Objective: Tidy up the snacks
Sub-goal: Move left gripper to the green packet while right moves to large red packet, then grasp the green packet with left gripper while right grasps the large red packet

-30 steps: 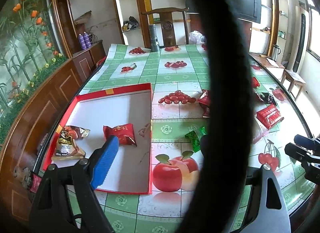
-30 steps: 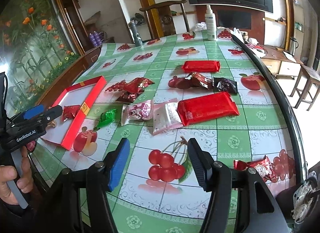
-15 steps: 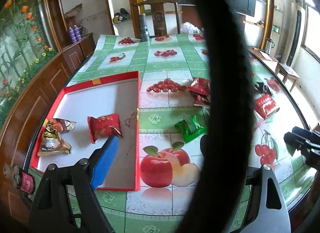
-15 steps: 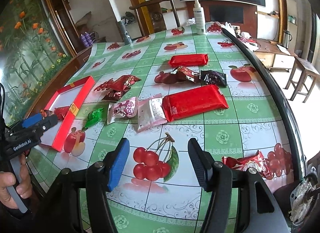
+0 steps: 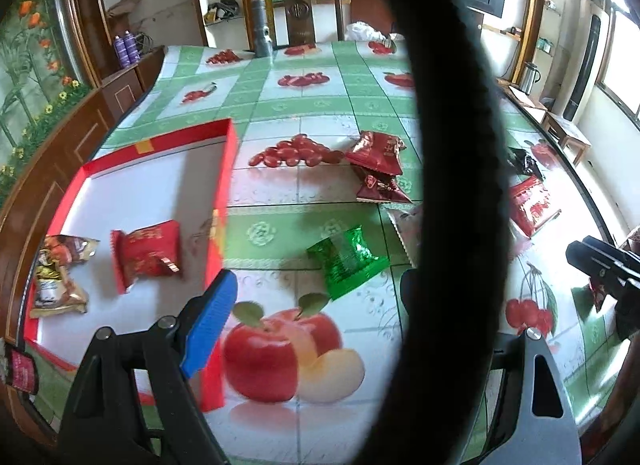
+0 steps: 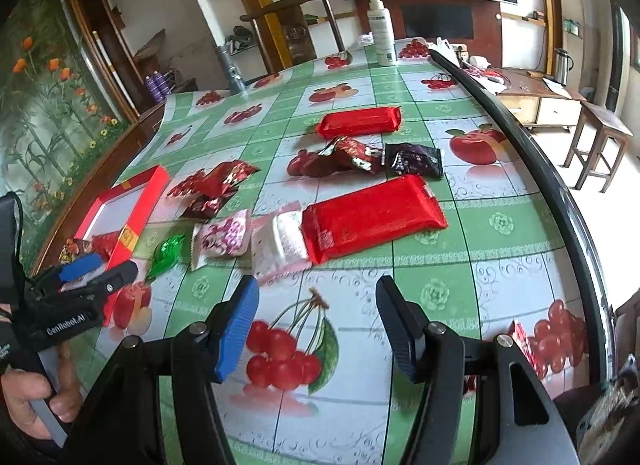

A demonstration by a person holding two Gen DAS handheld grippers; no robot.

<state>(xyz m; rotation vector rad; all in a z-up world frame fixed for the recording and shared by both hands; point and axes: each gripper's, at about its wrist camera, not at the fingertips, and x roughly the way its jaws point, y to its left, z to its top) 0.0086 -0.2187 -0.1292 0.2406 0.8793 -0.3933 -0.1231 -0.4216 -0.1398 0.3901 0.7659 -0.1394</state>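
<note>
Crinkly green foil snack packet (image 5: 346,261): just ahead of left gripper (image 5: 316,297), the nearer; long axis slantwise. Both grippers' jaws parted, empty.

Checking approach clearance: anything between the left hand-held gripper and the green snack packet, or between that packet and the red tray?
Nothing visible blocks either path. The green snack packet lies alone on bare tablecloth ahead of the open left hand-held gripper. Toward the red tray only its own raised wall intervenes, so the packet must be lifted over it.
</note>
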